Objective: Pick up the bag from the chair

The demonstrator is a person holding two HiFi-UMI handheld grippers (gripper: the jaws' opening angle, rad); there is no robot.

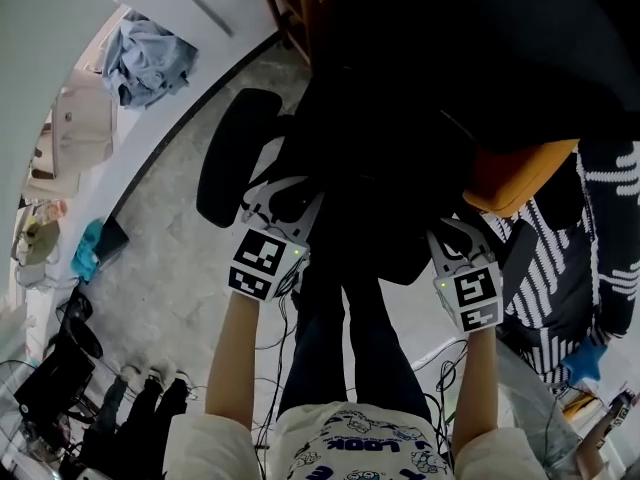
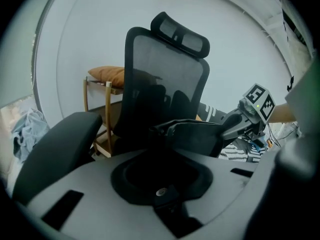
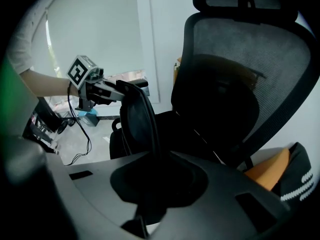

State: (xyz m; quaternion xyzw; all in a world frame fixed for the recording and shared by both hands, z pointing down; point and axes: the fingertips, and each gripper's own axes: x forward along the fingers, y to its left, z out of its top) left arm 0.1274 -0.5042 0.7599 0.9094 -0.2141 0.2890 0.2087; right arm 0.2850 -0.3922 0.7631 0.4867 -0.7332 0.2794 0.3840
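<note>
A black office chair (image 2: 162, 79) with a mesh back and headrest stands before me. Across its seat stretches a limp black bag (image 2: 197, 134), held at both ends. My left gripper (image 1: 283, 206) is shut on the bag's left edge. My right gripper (image 1: 455, 236) is shut on its right edge. The left gripper view shows the right gripper (image 2: 248, 118) clamped on the bag's far end. From the right gripper view the bag (image 3: 136, 116) appears edge-on, with the left gripper (image 3: 102, 91) pinching its far side. In the head view the bag merges with the dark seat.
The chair's armrest (image 1: 235, 153) juts out at the left. A wooden stool with an orange cushion (image 2: 107, 75) stands behind the chair. Striped black-and-white fabric (image 1: 560, 258) lies at the right. Crumpled clothes (image 1: 145, 58), shoes (image 1: 140, 388) and cables (image 1: 275, 333) are on the floor.
</note>
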